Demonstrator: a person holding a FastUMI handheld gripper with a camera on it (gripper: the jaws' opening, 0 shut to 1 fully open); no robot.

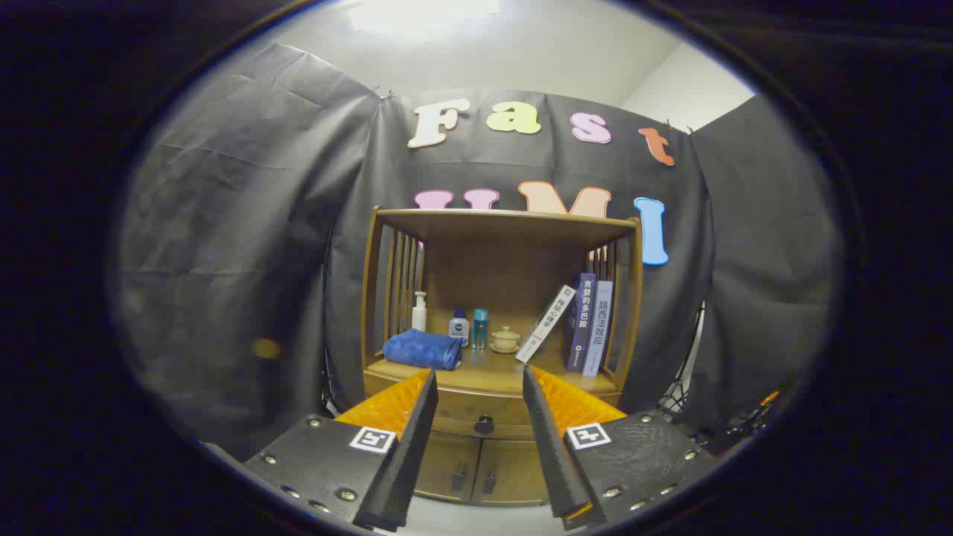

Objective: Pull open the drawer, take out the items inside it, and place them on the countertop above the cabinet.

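A wooden cabinet (500,223) stands ahead against the booth wall. Its drawer (476,408) is closed, with a dark round knob (484,425) on its front. The knob shows between my two fingers, some way beyond them. My gripper (480,376) is open with nothing between its fingers. The countertop (484,371) above the drawer holds a folded blue towel (422,349), a white pump bottle (419,311), two small bottles (469,328), a lidded cup (505,340) and three books (577,326). What lies inside the drawer is hidden.
Two small cabinet doors (480,469) with dark handles sit below the drawer. Slatted wooden sides and a top shelf enclose the countertop space. Bare wood shows on the countertop between the cup and the towel, toward the front.
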